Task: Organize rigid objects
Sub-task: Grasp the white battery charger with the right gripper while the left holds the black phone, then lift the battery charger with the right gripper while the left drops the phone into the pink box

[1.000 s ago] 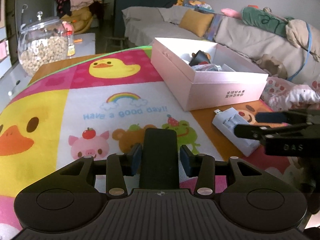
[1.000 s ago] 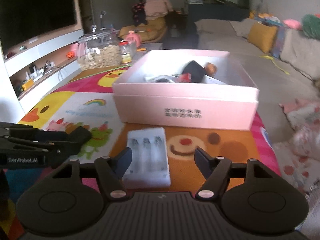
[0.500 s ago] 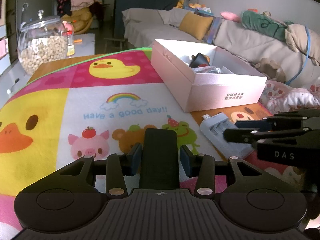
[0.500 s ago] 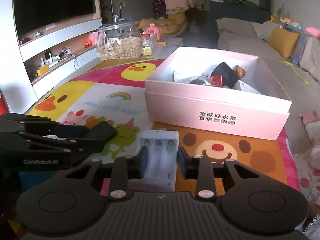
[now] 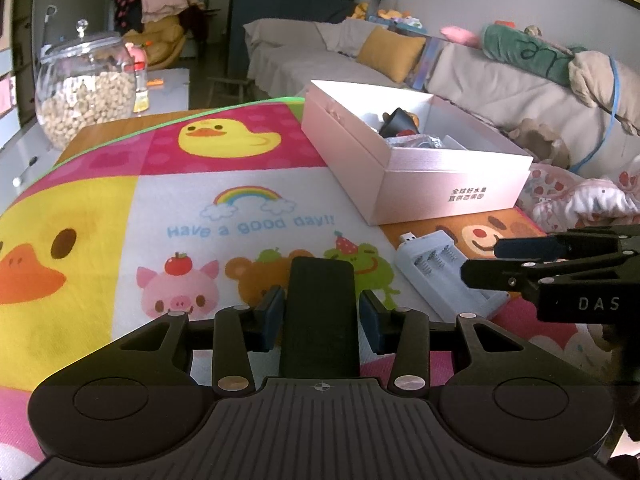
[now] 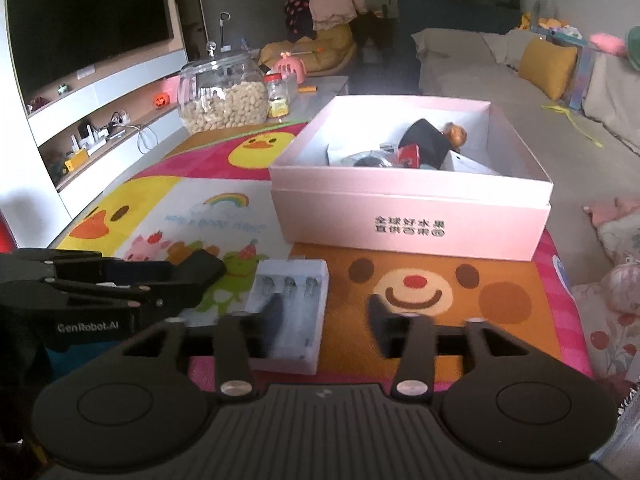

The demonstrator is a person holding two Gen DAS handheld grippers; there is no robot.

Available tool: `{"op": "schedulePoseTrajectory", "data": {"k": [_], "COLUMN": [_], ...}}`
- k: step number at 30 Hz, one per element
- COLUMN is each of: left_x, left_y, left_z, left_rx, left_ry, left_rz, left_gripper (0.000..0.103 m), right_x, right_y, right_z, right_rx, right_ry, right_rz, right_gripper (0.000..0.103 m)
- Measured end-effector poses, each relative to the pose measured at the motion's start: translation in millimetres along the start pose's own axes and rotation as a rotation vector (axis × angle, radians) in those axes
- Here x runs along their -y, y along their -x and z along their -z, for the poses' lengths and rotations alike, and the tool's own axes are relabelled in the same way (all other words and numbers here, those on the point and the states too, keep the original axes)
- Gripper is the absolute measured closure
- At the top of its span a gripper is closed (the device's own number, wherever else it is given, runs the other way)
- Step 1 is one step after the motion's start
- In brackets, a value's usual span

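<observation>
The left gripper [image 5: 320, 312] is clamping a flat black rectangular object [image 5: 320, 312], possibly a phone or remote, though its face is too dark to tell, and is holding it just above the cartoon play mat [image 5: 168, 184] covering the table. The right gripper [image 6: 324, 316] is standing with jaws spread wide, its left finger overlapping the white battery charger [image 6: 296, 304] that is lying flat on the mat in front of the pink box [image 6: 412, 224], while the right finger is sitting well off to the side over the bear print. To do the pickup well, the right gripper is probably needing to shift left so both fingers bracket the charger's long sides squarely before squeezing, since the smooth plastic shell could skid if pinched off-centre. Counting: one charger with three visible spring slots, one black object in hand, one open pink box already holding several mixed items, and one large glass jar [image 6: 222, 100] of nuts with a small jar [image 6: 278, 94] beside it.
</observation>
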State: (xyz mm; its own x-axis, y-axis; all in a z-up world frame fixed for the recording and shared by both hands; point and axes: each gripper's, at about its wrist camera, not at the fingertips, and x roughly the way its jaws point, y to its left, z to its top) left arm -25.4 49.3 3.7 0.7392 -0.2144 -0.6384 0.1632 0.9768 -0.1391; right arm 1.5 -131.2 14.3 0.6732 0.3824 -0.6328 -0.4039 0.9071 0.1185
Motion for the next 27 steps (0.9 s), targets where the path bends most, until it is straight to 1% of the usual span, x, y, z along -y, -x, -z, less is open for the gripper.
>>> {"op": "schedulePoseTrajectory", "data": {"k": [3,5,7,9,10,11,13,17,21,24,27], "left_x": [1,2,3,3,4,4,5,5,5,6,9], "left_y": [0,1,1,1,2,2,2,3,4,6,10], "left_z": [0,1,2,2,2,1,1,2,2,4,9], "left_rx": [0.004,0.006,0.006,0.001,-0.002,-0.005,-0.009,-0.011,-0.018,-0.004,0.004], "left_ry": [-0.008,-0.013,-0.016,-0.017,-0.019,-0.022,-0.035,-0.044,-0.04,-0.036,-0.056], "left_rz": [-0.005,-0.009,-0.011,-0.014,-0.014,-0.014,-0.015,-0.018,-0.021,-0.012,0.003], "left_gripper": [0.058,0.058,0.058,0.058,0.058,0.058,0.058,0.059,0.06,0.06,0.06], "right_x": [-6,-12,-19,-28,-32,-33,-32,-24,-12,-3,1], "right_y": [-7,-15,-22,-26,-25,-24,-20,-10,3,15,25], "right_z": [-4,-6,-6,-4,-2,-1,1,5,7,6,4], "right_rx": [-0.015,-0.031,-0.033,-0.041,-0.033,-0.035,-0.036,-0.03,-0.011,0.01,0.029], "right_ry": [0.004,0.006,0.015,0.068,0.096,0.11,0.112,0.092,0.061,0.034,0.027], "right_rz": [-0.015,-0.028,-0.012,0.013,0.024,0.021,0.002,0.01,0.033,0.048,0.087], "right_gripper": [0.047,0.042,0.042,0.049,0.055,0.055,0.056,0.056,0.056,0.056,0.056]}}
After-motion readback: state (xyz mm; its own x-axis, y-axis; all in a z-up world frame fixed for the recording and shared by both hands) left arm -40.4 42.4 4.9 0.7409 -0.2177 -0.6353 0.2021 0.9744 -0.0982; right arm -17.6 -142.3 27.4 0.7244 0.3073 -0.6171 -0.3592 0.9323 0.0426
